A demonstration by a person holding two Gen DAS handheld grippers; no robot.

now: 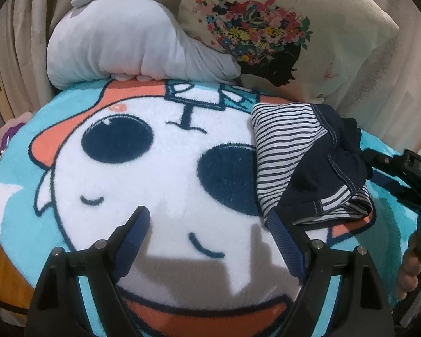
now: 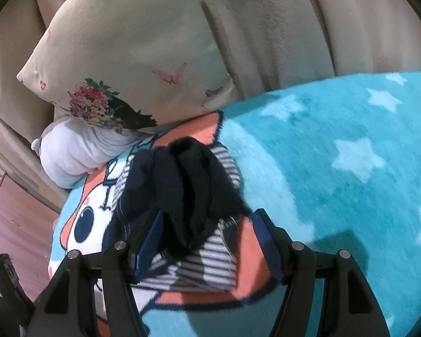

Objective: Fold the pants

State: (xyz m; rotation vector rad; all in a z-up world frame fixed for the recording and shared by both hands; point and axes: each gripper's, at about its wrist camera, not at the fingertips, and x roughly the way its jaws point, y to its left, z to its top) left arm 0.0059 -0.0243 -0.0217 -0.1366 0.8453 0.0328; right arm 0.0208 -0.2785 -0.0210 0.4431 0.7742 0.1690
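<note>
The pants (image 1: pixel 308 157), small, striped in navy and white with dark navy panels, lie bunched in a folded heap on a fleece blanket (image 1: pixel 168 174) printed with a big white cartoon face, and everything else is placed here from that heap. In the left wrist view the left gripper (image 1: pixel 207 224) hangs over the white of the blanket just to the near-left of the pants, its jaws spread wide with nothing between them; its right-hand finger (image 1: pixel 283 238) ends at the near corner of the heap, though I cannot tell whether it touches the cloth. On the far right of the pants in that view, part of the right gripper (image 1: pixel 401 174) shows as a black frame close against the dark waist end, with a few fingers of the person's hand (image 1: pixel 409 269) below it. In the right wrist view the right gripper (image 2: pixel 207 224) is low over the pants (image 2: pixel 188 196), jaws spread apart on either side of the dark gathered waistband, with the cloth lying between them but not pinched. Beyond the pants a grey plush toy (image 1: pixel 126 47) rests at the blanket's far edge, and next to it a cream pillow (image 1: pixel 308 33) with a flowered silhouette print leans against a beige curtain (image 2: pixel 280 28).
</note>
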